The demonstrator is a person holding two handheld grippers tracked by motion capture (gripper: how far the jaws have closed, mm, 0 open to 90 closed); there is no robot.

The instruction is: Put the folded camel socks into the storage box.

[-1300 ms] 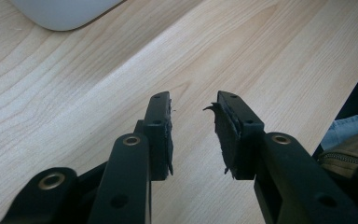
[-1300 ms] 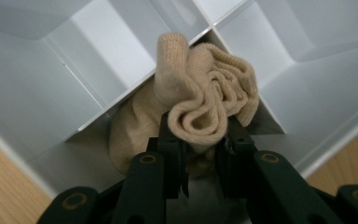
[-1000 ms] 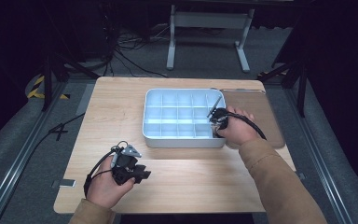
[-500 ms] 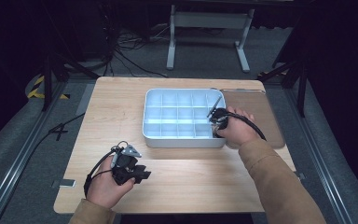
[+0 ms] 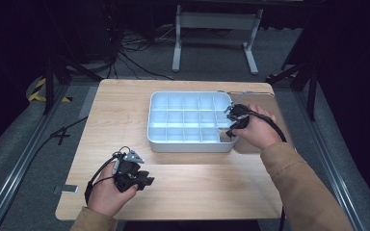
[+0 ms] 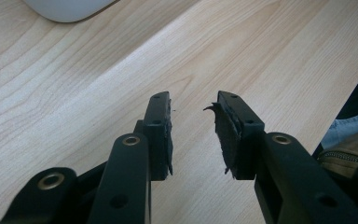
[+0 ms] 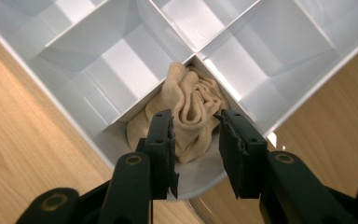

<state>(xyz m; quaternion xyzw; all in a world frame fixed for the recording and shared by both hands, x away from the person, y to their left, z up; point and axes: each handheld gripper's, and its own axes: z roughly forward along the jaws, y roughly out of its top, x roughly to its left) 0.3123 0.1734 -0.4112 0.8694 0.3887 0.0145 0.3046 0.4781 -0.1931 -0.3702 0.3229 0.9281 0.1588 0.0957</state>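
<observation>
Since the earlier high view, only the right gripper has moved, lifting a little off the near right corner of the white compartment tray with its jaws just been opening; the beige cloth lies bunched in that corner cell, between the spread jaws and seemingly free of their pads, so nothing is gripped. On the worktop the tray sits toward the far right, its other cells looking empty. To finish this release cleanly, I would draw the right gripper straight up and clear of the cell walls before swinging away, so the pads do not snag a fold and drag the cloth out. At the near left, the left gripper rests over bare wood, jaws apart and empty.
</observation>
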